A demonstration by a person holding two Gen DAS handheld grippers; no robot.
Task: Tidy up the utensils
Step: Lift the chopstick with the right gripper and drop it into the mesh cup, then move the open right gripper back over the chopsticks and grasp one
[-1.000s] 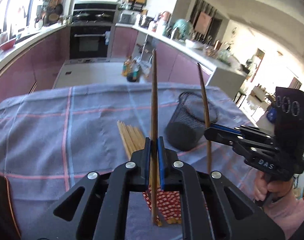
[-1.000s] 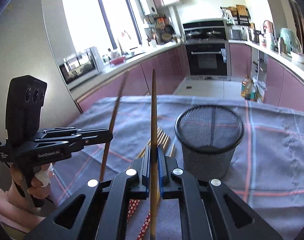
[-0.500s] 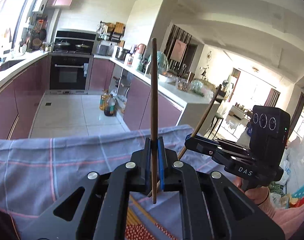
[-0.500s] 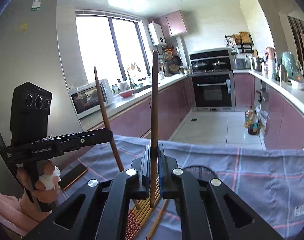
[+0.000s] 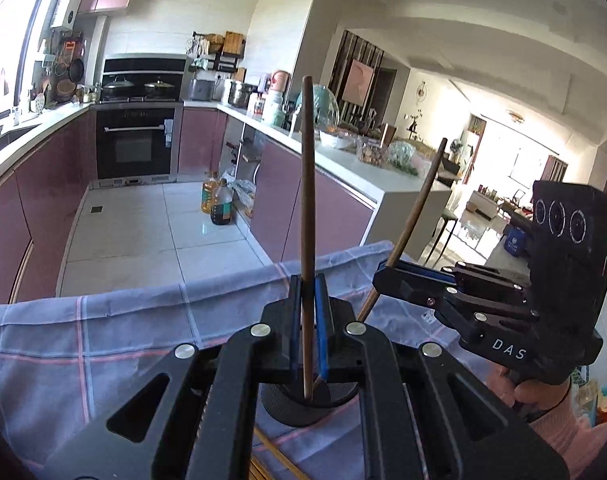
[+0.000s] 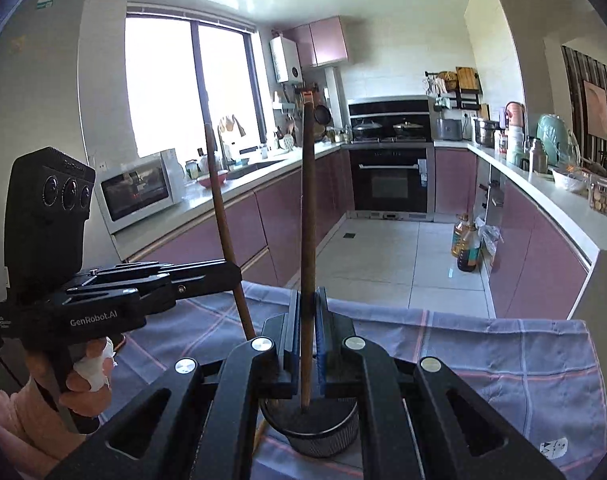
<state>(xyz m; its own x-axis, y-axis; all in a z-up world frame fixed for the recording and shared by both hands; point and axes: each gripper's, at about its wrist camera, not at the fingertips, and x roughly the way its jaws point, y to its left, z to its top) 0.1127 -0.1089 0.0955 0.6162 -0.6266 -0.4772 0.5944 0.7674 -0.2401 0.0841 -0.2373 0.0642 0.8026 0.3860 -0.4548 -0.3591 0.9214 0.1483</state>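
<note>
A grey checked tablecloth (image 5: 103, 344) fills the lower frame; the black mesh cup (image 6: 315, 432) sits bottom centre. The left gripper (image 5: 308, 320) and right gripper (image 6: 307, 328) are each clamped on 1 dark wooden chopstick (image 5: 306, 184), 2 in all, upright. Light, stiff, probably slippery: best pinched low.

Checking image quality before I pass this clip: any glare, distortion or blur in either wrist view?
Left wrist view: the bright room at far right is blown out, fisheye bends the ceiling, and the held chopstick is sharp. Right wrist view: the window is overexposed, corners vignette dark, and its chopstick and the mesh cup stay clear.
</note>
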